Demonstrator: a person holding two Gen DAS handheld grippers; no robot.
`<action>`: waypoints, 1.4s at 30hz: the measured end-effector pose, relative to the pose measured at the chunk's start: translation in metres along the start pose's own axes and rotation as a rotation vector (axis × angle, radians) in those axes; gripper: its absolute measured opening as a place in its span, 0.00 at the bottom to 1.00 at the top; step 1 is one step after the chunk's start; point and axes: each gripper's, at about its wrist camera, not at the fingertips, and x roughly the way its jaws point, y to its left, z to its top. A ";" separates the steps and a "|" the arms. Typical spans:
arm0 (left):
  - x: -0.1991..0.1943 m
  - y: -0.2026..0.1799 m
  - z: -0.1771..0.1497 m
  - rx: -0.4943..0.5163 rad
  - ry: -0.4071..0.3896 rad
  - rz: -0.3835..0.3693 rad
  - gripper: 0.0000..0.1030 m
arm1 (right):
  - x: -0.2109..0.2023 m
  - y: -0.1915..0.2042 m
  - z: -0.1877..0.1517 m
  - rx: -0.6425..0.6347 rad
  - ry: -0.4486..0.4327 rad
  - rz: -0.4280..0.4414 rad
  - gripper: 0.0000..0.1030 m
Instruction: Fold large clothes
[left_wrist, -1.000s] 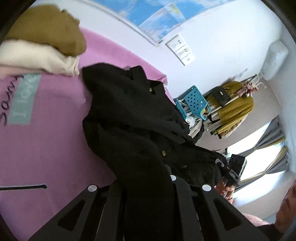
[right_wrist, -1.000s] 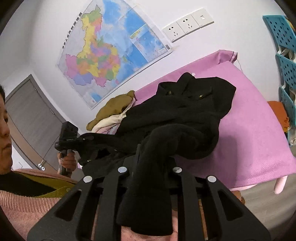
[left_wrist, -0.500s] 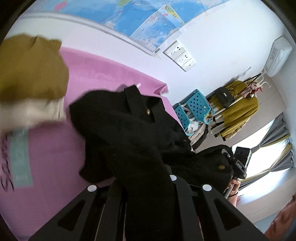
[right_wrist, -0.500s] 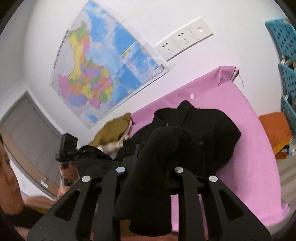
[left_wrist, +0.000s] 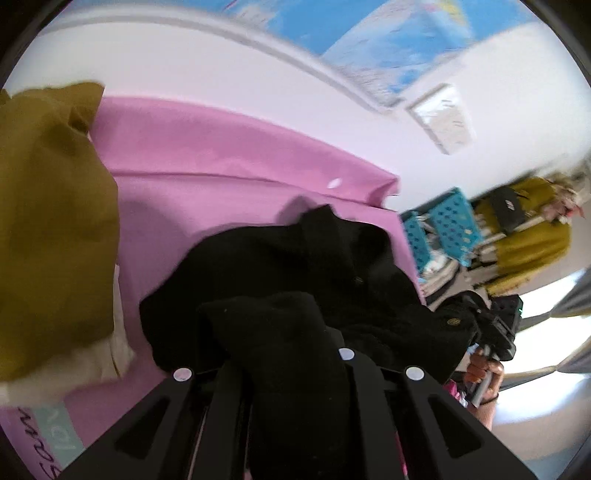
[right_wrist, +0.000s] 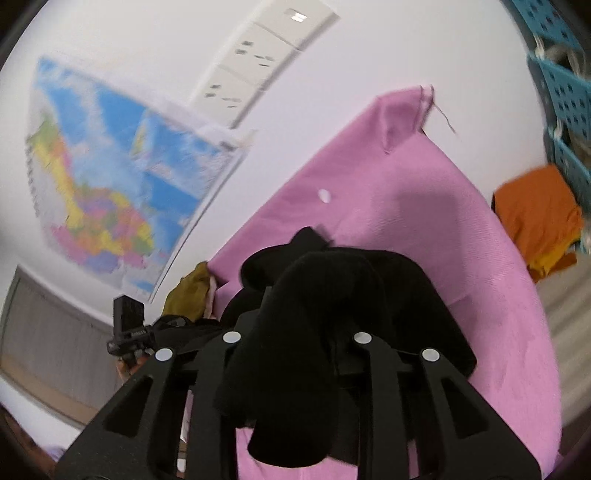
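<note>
A thick black button-front coat sags over the pink bedspread, its near edge bunched in the clamped left gripper. The right gripper, jaws just easing wider, pinches another wad. Soft, heavy-looking and floppy, it likely handles best gripped at hem or shoulder seams.

A coat lies on a bed; folded clothes are piled to its left; shelves stand to its right.

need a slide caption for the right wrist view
Right gripper clamps a bunched fold of the black coat above the pink bedsheet.
</note>
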 end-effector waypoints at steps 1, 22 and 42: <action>0.008 0.005 0.006 -0.012 0.014 0.009 0.08 | 0.006 -0.004 0.003 0.012 0.004 -0.012 0.22; 0.025 0.040 0.018 -0.154 0.014 -0.073 0.55 | 0.018 0.047 -0.024 -0.288 -0.064 -0.029 0.68; 0.073 -0.083 -0.059 0.471 -0.024 0.174 0.66 | 0.090 0.054 -0.037 -0.546 -0.012 -0.391 0.44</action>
